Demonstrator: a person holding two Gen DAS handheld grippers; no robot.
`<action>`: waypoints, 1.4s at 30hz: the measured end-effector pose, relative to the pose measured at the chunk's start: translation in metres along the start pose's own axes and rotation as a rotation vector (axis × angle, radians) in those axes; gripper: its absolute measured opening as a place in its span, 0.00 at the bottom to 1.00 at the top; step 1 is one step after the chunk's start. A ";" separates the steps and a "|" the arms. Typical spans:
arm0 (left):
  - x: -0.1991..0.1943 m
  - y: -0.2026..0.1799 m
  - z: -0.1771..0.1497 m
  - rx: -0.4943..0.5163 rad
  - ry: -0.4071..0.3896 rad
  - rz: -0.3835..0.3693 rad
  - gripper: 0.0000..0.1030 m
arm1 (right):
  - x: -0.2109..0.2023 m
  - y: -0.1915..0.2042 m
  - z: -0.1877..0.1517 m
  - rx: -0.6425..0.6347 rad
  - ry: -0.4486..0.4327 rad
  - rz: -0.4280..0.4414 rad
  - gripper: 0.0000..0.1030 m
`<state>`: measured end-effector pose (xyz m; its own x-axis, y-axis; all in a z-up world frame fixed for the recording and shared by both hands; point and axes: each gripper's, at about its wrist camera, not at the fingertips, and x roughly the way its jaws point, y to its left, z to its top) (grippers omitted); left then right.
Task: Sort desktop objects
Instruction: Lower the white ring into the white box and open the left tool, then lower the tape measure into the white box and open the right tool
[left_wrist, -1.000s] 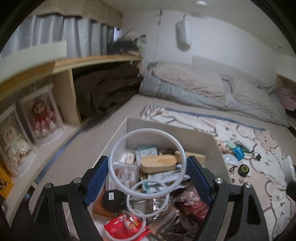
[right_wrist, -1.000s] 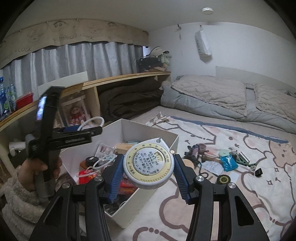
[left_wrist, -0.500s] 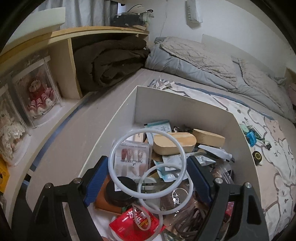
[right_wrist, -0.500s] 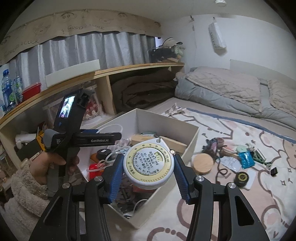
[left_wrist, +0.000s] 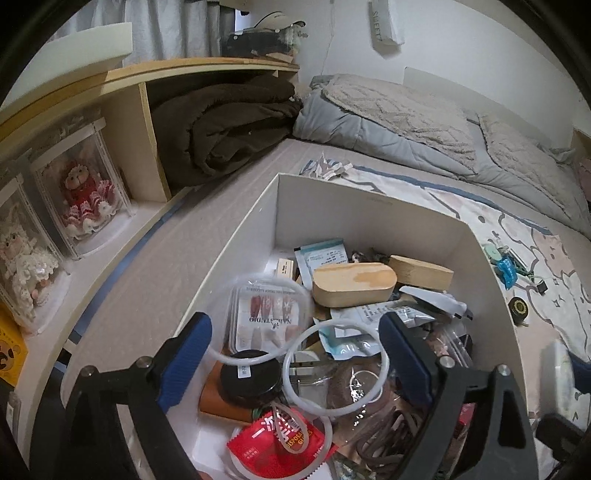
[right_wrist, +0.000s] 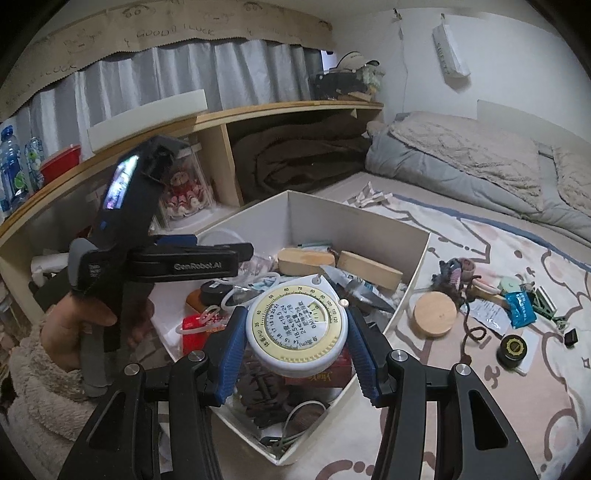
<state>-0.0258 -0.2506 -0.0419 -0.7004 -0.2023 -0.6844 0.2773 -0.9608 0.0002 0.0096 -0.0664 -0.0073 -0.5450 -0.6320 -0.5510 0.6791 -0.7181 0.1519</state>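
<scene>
- The right gripper (right_wrist: 297, 339) is gripping a round tape measure (right_wrist: 297, 328) between its jaws, hovering over the white box (right_wrist: 413, 280).
- The left gripper (left_wrist: 295, 354) is opening its jaws wide; the translucent ring (left_wrist: 258, 321), blurred, is lying free among the box's clutter, at 11 o'clock of a second ring (left_wrist: 334, 365).

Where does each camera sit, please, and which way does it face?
Left wrist: on the left claw, looking down into the white box; its opening jaws show, a white ring loose between them.
Right wrist: on the right claw, facing box and bed; claw gripping a tape measure, left hand visible.
Shared: the box, the bed.
</scene>
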 end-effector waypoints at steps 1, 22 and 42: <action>-0.003 0.000 0.000 0.001 -0.008 -0.002 0.90 | 0.003 0.000 0.000 0.002 0.005 0.003 0.52; -0.048 0.002 -0.001 0.009 -0.114 -0.059 0.90 | 0.075 0.018 0.009 0.056 0.219 0.145 0.52; -0.044 0.008 -0.006 -0.009 -0.104 -0.055 0.90 | 0.087 0.020 0.011 0.090 0.275 0.173 0.62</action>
<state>0.0114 -0.2477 -0.0164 -0.7792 -0.1684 -0.6037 0.2421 -0.9693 -0.0420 -0.0296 -0.1391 -0.0431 -0.2645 -0.6532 -0.7095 0.6973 -0.6377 0.3272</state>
